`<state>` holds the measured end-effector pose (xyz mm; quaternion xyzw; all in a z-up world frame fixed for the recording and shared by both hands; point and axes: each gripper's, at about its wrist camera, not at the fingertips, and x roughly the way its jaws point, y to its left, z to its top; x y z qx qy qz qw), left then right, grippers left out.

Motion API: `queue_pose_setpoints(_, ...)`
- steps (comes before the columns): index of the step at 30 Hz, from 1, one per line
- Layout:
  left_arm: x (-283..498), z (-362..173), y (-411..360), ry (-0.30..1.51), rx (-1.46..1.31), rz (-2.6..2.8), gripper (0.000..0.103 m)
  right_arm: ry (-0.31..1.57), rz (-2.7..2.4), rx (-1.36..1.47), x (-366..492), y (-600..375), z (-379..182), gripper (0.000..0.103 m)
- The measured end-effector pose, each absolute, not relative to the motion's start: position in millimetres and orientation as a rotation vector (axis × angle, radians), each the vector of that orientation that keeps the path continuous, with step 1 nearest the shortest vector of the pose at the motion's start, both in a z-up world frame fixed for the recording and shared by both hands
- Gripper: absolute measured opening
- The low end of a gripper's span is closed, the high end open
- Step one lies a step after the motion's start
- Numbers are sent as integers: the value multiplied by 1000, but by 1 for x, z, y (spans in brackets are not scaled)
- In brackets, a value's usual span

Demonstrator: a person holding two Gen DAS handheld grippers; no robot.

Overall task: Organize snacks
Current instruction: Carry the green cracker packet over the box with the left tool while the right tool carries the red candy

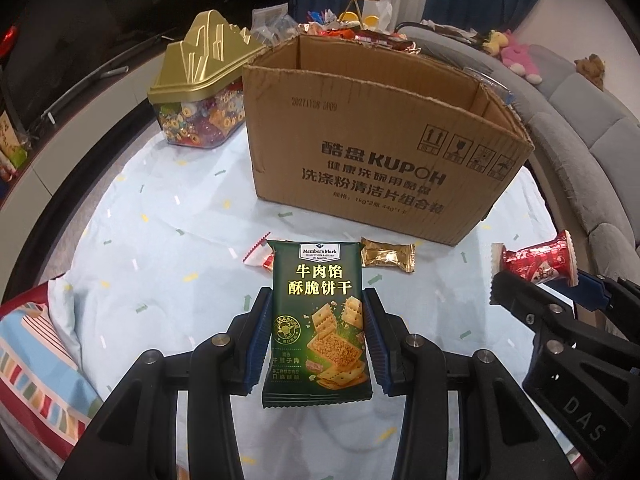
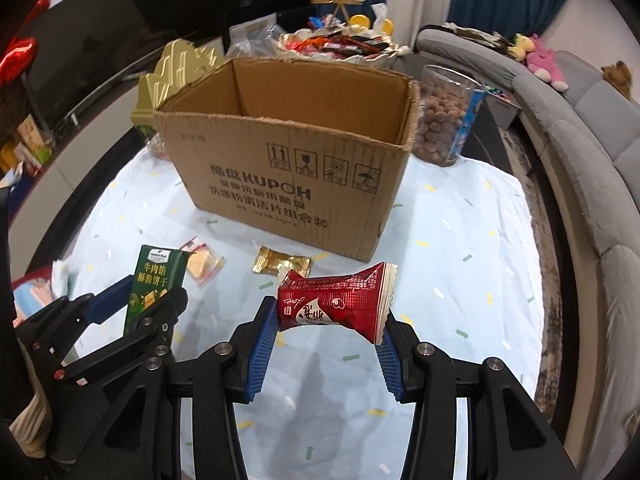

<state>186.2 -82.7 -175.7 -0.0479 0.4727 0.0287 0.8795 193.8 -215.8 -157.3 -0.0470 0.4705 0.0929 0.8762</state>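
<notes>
My left gripper (image 1: 318,312) is shut on a green cracker packet (image 1: 318,320), held upright above the cloth; the same packet (image 2: 154,284) shows at the left of the right wrist view. My right gripper (image 2: 330,316) is shut on a red wrapped snack (image 2: 334,302), lifted off the table; that snack (image 1: 536,262) appears at the right edge of the left wrist view. An open brown cardboard box (image 1: 384,152) (image 2: 296,168) stands ahead of both grippers. A gold-wrapped candy (image 1: 387,259) (image 2: 282,263) lies on the cloth in front of the box. A red-and-white packet (image 1: 260,256) with an orange piece (image 2: 204,264) lies beside it.
A gold-lidded tub of sweets (image 1: 200,96) stands left of the box. A clear jar of brown balls (image 2: 446,116) stands to its right. Behind is a tiered dish heaped with snacks (image 2: 340,44). A grey sofa (image 2: 592,152) curves along the right. The table wears a pale blue cloth (image 2: 460,260).
</notes>
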Motion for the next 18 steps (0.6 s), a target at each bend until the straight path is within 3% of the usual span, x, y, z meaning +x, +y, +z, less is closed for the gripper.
queue_pose_setpoints(18, 181, -122, -72, 858, 30, -100, 43, 896, 86, 2, 173, -212, -119, 48)
